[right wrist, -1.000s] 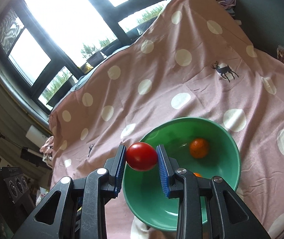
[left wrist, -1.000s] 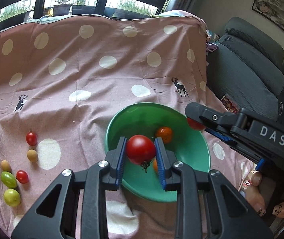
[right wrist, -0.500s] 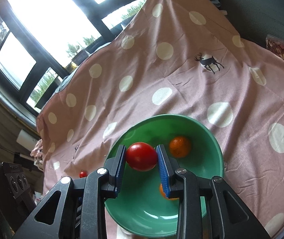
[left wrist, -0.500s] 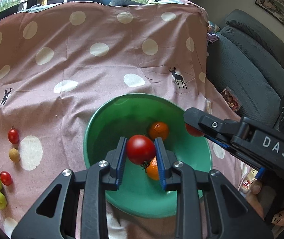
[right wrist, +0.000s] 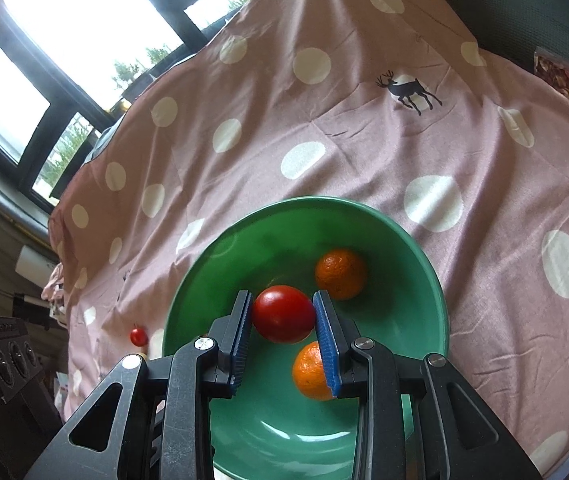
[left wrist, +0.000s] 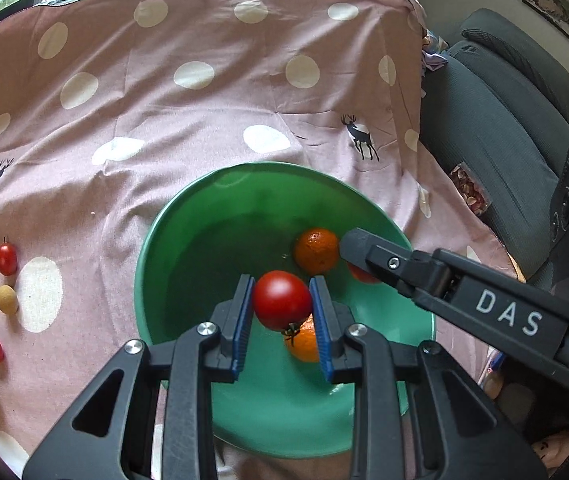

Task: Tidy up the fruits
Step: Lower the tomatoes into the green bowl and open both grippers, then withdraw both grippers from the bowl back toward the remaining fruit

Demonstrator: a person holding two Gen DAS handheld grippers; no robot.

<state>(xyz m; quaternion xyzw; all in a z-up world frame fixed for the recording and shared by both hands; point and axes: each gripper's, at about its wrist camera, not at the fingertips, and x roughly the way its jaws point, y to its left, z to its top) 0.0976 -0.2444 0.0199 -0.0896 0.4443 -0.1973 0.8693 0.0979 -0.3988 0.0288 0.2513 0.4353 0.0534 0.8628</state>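
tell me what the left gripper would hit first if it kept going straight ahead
Probably the inside of the green bowl, just left of the far orange. The left gripper carries a red tomato; depth is unclear.

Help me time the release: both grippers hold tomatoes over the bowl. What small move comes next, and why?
Probably lower a little, then open. The left gripper and right gripper each clamp a red tomato over the green bowl, above two oranges; a shorter drop seems gentler.
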